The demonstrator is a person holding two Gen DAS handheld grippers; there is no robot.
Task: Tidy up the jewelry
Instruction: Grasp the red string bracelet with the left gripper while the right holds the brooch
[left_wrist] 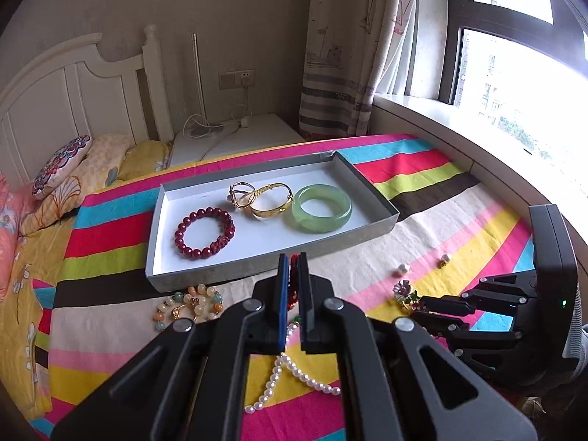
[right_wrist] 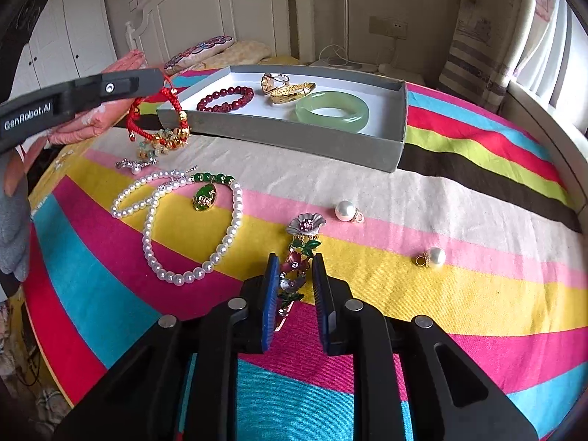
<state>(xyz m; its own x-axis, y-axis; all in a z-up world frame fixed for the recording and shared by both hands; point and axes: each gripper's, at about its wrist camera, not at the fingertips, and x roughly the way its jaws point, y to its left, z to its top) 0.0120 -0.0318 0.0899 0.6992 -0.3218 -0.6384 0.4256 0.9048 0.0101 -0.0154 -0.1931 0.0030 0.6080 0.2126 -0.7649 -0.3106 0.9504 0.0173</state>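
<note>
So the left gripper [left_wrist: 293,262] is clamped on a red cord bracelet [right_wrist: 172,110], which dangles in the air just off the near-left corner of the tray [right_wrist: 294,139], above the cloth [right_wrist: 441,294]. You can see the gold beads on it hanging low, right over a pastel bead bracelet [left_wrist: 191,303] that lies on the cloth just in front of the tray.

The right gripper [right_wrist: 296,268] sits low with its jaws parted on either side of a flower brooch [right_wrist: 299,253]. The fingers aren't pressing on it as far as I can tell, just flanking the lower half while the grey flower end sticks out ahead.

Inside the tray: a dark red bead bracelet [left_wrist: 204,233] on the left, gold bangles [left_wrist: 259,198] tangled in the middle, and a green jade bangle [left_wrist: 322,207] on the right.

On the cloth there's a pearl necklace [right_wrist: 191,228] with a green pendant [right_wrist: 204,198], a small silver piece [right_wrist: 134,164] near it, and two loose pearl charms [right_wrist: 345,210] to the right of the brooch, well apart from each other.
</note>
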